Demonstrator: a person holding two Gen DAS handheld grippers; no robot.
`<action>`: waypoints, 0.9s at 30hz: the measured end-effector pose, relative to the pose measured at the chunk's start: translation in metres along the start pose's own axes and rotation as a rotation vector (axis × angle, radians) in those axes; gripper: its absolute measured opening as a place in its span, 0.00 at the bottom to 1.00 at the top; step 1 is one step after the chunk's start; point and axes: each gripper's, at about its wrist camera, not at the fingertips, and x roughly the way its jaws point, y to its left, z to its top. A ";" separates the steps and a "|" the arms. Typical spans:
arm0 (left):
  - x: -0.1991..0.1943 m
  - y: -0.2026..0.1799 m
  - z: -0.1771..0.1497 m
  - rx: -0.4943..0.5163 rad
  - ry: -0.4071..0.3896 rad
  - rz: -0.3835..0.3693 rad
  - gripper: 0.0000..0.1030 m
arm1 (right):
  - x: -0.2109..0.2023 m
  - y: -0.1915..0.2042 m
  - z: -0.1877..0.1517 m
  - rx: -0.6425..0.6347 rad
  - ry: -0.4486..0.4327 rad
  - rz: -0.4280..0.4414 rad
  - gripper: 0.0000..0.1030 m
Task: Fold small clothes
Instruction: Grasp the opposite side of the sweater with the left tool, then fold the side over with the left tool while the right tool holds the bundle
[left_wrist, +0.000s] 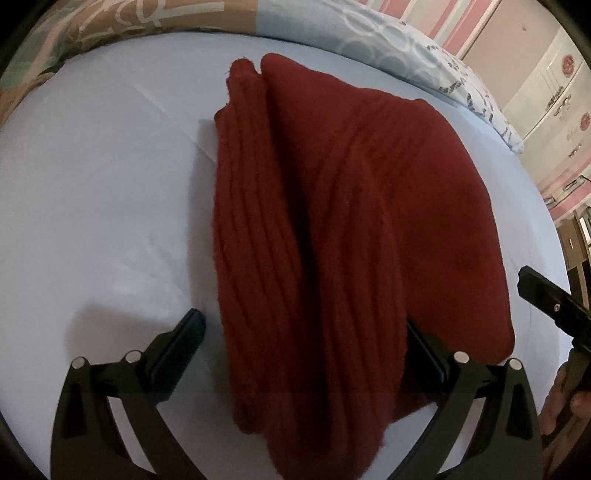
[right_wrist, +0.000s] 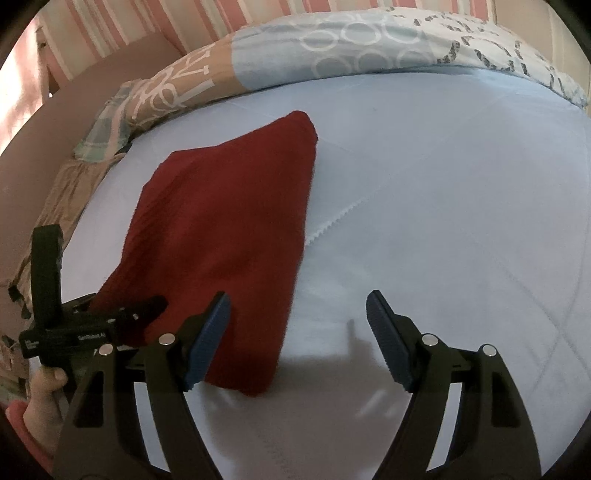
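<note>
A dark red knitted garment (left_wrist: 332, 221) lies folded on the pale blue bed sheet (left_wrist: 92, 203). In the left wrist view its near end bunches between my left gripper's (left_wrist: 303, 339) wide-open fingers, not clamped. In the right wrist view the garment (right_wrist: 229, 229) lies left of centre. My right gripper (right_wrist: 297, 332) is open and empty just above the sheet (right_wrist: 443, 221), its left finger (right_wrist: 208, 339) over the garment's near right edge. The left gripper's body (right_wrist: 74, 325) shows at the left, and the right gripper's body (left_wrist: 550, 306) at the right in the left wrist view.
A patterned duvet (right_wrist: 332, 44) in beige, light blue and white is bunched along the far side of the bed. A pink-striped wall (right_wrist: 129, 22) stands behind. White cabinets (left_wrist: 554, 92) stand at the right of the left wrist view.
</note>
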 end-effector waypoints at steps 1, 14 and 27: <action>0.001 -0.002 0.001 0.003 -0.004 0.005 0.97 | 0.001 -0.002 0.000 0.009 0.000 0.005 0.81; -0.003 -0.014 0.004 0.110 -0.003 0.023 0.56 | 0.044 0.017 0.044 -0.009 0.026 0.129 0.92; 0.001 -0.024 0.008 0.135 -0.019 0.064 0.56 | 0.085 0.030 0.048 -0.095 0.076 0.080 0.73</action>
